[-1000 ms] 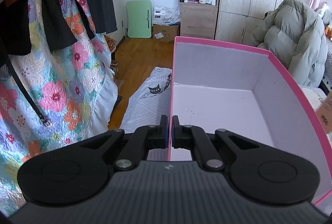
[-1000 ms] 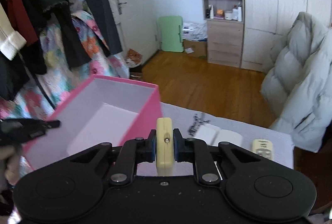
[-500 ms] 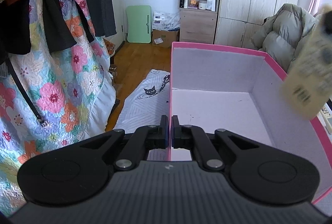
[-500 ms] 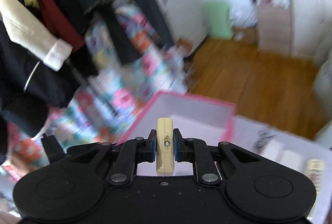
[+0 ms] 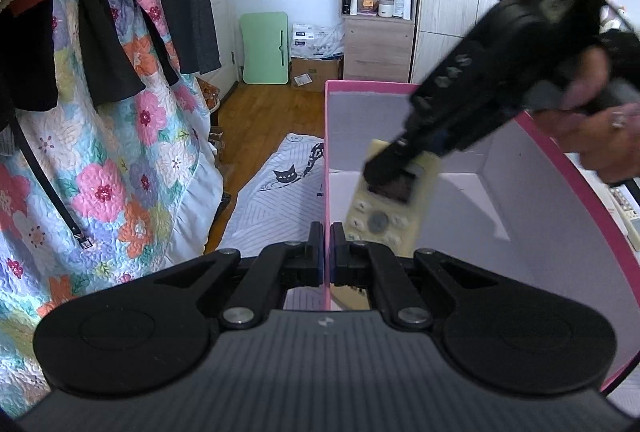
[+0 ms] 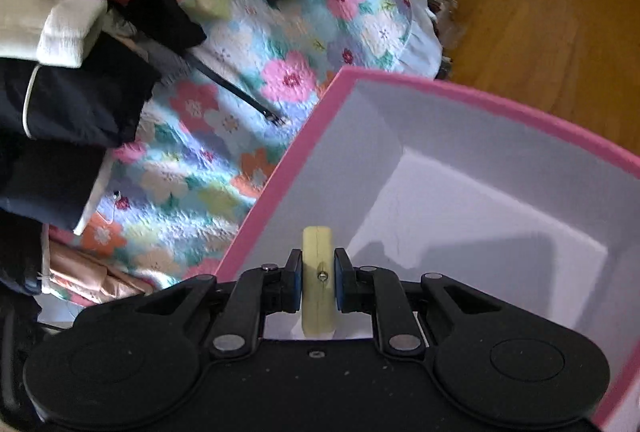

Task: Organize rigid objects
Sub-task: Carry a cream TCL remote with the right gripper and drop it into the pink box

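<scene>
One big pink cardboard box (image 5: 568,168) with pale grey inside walls stands open, and its floor is bare except for a shadow. The left black gripper (image 5: 327,252) has its two fingers pressed together on the box's thin near wall, one finger outside and one inside. The right black gripper (image 6: 318,280) pinches one cream plastic remote control (image 6: 318,252) by its thin edges. The remote sticks out past the fingertips and points down into the box, near the wall that the left gripper holds. In the left view the remote (image 5: 390,210) hangs inside the box with its dark screen and round buttons showing, tilted, and the right gripper (image 5: 394,162) comes in from above with a hand (image 5: 600,128) behind it. Part of one more pale remote (image 5: 624,208) lies outside the box, on the right
</scene>
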Available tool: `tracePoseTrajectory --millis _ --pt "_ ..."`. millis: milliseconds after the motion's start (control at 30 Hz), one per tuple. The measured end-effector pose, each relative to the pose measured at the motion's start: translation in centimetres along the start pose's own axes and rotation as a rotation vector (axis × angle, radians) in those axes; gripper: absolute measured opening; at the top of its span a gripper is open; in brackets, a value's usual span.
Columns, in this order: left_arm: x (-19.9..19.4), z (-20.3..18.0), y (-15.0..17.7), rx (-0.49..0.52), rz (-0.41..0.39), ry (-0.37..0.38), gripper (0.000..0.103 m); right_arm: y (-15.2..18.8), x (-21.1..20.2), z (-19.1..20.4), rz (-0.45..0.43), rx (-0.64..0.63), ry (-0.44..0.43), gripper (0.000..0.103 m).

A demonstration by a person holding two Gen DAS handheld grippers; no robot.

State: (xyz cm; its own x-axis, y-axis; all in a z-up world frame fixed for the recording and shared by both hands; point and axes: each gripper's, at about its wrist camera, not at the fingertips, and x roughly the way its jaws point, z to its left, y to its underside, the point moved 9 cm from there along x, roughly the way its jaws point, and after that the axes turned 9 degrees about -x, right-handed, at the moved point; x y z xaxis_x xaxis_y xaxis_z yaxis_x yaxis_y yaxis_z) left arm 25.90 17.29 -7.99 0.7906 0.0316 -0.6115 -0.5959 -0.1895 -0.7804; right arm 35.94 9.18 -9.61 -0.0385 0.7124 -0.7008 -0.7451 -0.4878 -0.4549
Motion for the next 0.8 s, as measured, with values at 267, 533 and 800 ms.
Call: tracePoseTrajectory --millis 267,533,800 --pt "0.0 -0.2 -0.2 0.011 0.010 -0.022 0.002 -2.7 2.0 -2.1 -0.037 -0.141 0.179 0.043" --pt "-0.1 -0.5 -1.2 0.040 0.003 -0.041 0.002 -1.5 -6.7 1.0 -0.179 -0.242 0.219 0.048" --pt "0.3 -0.5 -1.3 0.023 0.012 -0.049 0.002 4.6 -14.7 -0.6 -0.048 -0.238 0.435 0.054"
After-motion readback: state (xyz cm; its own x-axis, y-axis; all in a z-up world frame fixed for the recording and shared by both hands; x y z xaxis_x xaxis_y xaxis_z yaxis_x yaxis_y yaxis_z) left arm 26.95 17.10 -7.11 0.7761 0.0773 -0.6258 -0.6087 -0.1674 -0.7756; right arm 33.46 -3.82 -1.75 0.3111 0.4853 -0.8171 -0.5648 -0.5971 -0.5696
